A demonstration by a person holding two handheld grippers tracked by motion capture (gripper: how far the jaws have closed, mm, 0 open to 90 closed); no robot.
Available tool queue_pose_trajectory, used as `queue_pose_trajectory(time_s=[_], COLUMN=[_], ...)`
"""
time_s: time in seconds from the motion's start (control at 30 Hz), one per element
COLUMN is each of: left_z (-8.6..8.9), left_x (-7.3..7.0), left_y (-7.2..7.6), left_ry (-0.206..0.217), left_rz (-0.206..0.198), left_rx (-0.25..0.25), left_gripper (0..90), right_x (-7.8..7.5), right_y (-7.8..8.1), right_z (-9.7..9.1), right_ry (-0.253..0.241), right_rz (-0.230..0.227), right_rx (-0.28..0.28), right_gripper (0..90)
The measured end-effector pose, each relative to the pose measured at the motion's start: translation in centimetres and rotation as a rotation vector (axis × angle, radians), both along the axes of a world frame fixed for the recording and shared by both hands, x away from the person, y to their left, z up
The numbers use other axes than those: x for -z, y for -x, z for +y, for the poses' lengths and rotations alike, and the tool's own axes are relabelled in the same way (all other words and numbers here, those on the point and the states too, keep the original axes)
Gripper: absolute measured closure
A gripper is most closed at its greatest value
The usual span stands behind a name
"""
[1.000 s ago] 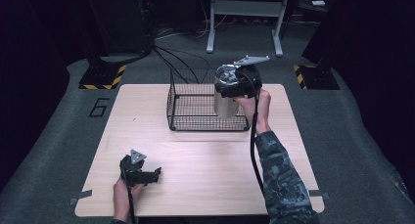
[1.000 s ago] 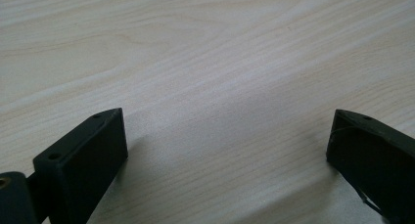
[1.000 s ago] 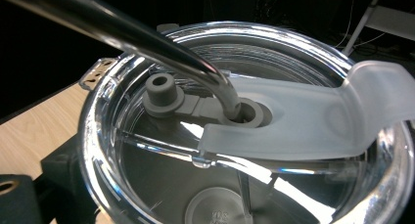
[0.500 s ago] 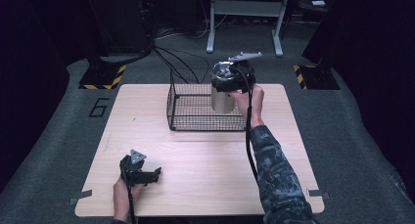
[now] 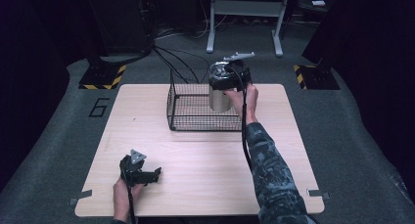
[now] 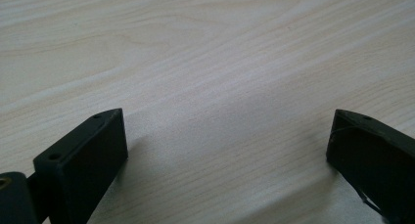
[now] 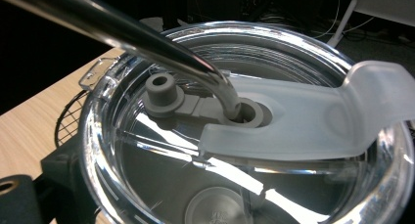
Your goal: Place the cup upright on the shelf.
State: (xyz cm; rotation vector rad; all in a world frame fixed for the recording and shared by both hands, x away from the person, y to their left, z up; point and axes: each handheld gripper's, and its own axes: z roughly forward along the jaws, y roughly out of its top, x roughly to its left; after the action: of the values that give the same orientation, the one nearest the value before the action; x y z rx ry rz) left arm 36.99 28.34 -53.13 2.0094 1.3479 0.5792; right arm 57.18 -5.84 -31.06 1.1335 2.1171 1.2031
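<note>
A steel tumbler (image 5: 219,94) with a clear lid (image 7: 293,131) and a bent metal straw (image 7: 122,33) stands upright at the back right of a black wire basket (image 5: 191,114). Its lower part is inside the basket walls; I cannot tell whether it rests on the bottom. My right gripper (image 5: 223,80) is shut on the tumbler just under the rim, and one black jaw presses its side at the lower left of the right gripper view. My left gripper (image 5: 155,174) lies on the wooden table (image 5: 210,180) near the front left, open (image 6: 225,150) over bare wood.
The basket sits at the table's back centre. Behind the table, black cables (image 5: 171,62) run across the grey floor to a metal stand (image 5: 244,23). Yellow-and-black striped blocks (image 5: 103,77) lie at both back corners.
The right gripper has carried the tumbler a little to the left and farther back over the basket. The left gripper has stayed put.
</note>
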Motion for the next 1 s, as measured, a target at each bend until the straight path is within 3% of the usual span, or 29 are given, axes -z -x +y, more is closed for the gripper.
queue_pose_trajectory(time_s=[0.7, 1.0], left_z=[0.0, 0.0], left_x=[0.0, 0.0], left_y=[0.0, 0.0], left_ry=[0.0, 0.0], left_rz=[0.0, 0.0], left_rx=[-0.001, 0.0], left_gripper=[1.6, 1.6], right_x=[3.5, 5.2], right_y=[-3.2, -4.3], right_z=[1.3, 1.9], right_ry=[0.03, 0.024], right_rz=[0.027, 0.061], right_rx=[0.044, 0.066], right_gripper=[3.6, 3.6])
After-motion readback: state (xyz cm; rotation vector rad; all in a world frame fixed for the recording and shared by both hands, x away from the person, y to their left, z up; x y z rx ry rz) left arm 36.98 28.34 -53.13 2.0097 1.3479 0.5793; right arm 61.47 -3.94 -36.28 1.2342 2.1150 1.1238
